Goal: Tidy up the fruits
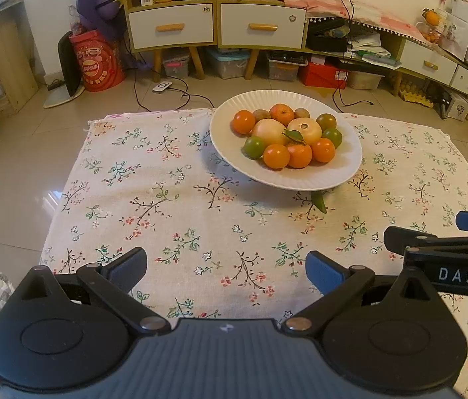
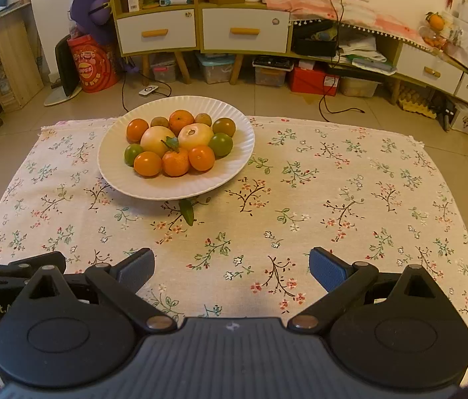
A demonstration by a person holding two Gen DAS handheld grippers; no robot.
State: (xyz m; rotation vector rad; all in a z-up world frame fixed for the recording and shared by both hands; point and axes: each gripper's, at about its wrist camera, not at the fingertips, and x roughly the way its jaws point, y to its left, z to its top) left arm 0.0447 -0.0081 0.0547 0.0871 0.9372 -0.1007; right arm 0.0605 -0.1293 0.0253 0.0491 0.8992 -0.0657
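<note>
- Left tool (image 1: 226,271) — jaws spread wide, nothing between them; hovers over the near part of the counter (image 1: 167,219), well apart from the plate.
- Right tool (image 2: 230,271) — jaws likewise wide apart and empty; beside the left one, at the same near edge.
- Plate (image 2: 174,189) — white, ribbed, shallow; stands at the far side of the counter on a floral cloth (image 2: 350,199). Likely ceramic, so hard, breakable and slick at the rim.
- Fruit, all on the plate, packed and touching:
  - two large pale yellow fruits (image 2: 157,139) at the centre — judged the heaviest, wide for the jaws; take across the middle.
  - orange citrus (image 2: 147,163) along the front, with others at the left and back — round, firm, smooth skin, apt to roll; grip at the widest girth, lightly.
  - one orange with stem and leaf (image 2: 175,161) in the front row — grip the body, not the leaf.
  - green citrus (image 2: 221,144) at the right and left edges — same handling.
  - two small brownish fruits (image 2: 159,121) at the back — light; kind cannot be told.
- Loose leaf (image 2: 187,212) — on the cloth just in front of the plate, partly under its rim; thin, limp, hard to pinch.
- Risk, as a judgement — lifting one fruit may set its neighbours rolling.
</note>
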